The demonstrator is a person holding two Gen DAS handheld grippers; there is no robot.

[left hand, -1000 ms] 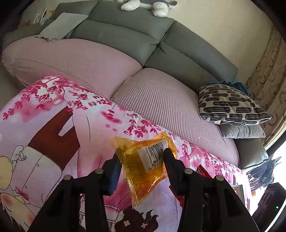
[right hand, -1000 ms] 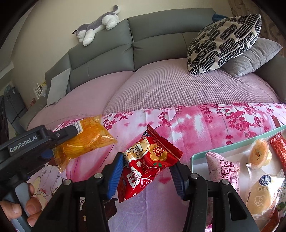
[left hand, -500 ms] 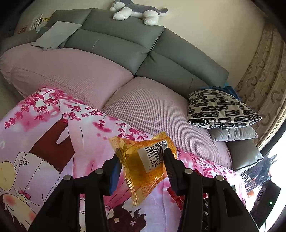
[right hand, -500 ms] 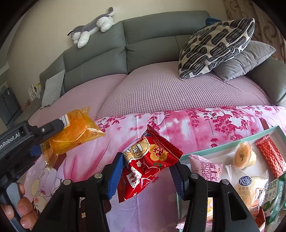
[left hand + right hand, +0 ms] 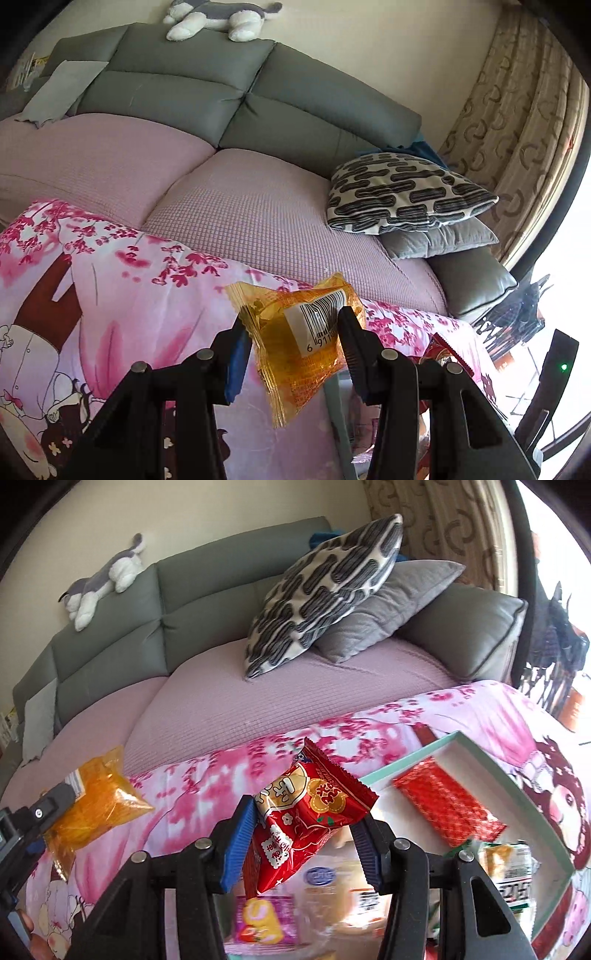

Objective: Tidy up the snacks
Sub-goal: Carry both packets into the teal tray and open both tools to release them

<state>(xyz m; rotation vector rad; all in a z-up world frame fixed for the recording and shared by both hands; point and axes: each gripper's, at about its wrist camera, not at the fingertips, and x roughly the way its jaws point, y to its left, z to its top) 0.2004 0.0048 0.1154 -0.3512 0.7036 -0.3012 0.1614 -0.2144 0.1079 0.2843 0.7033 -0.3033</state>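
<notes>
My left gripper [image 5: 291, 343] is shut on an orange snack packet [image 5: 299, 343] with a barcode label, held above the pink cloth; the packet also shows in the right wrist view [image 5: 96, 808]. My right gripper [image 5: 303, 834] is shut on a red snack packet [image 5: 306, 819], held above the near left part of a white box with a teal rim [image 5: 517, 782]. The box holds a red patterned packet [image 5: 447, 808], a pink packet [image 5: 262, 919] and other wrapped snacks. The red packet's edge shows in the left wrist view [image 5: 443, 350].
A pink cherry-blossom cartoon cloth [image 5: 129, 280] covers the table. Behind it stands a grey sofa [image 5: 192, 92] with pink seat covers, a black-and-white patterned pillow [image 5: 321, 587], a grey pillow [image 5: 388, 602] and a plush toy [image 5: 218, 18]. Curtains [image 5: 517, 129] hang at right.
Both grippers have moved right with their packets. The right gripper now hangs over the box; the left one has neared the box's left edge.
</notes>
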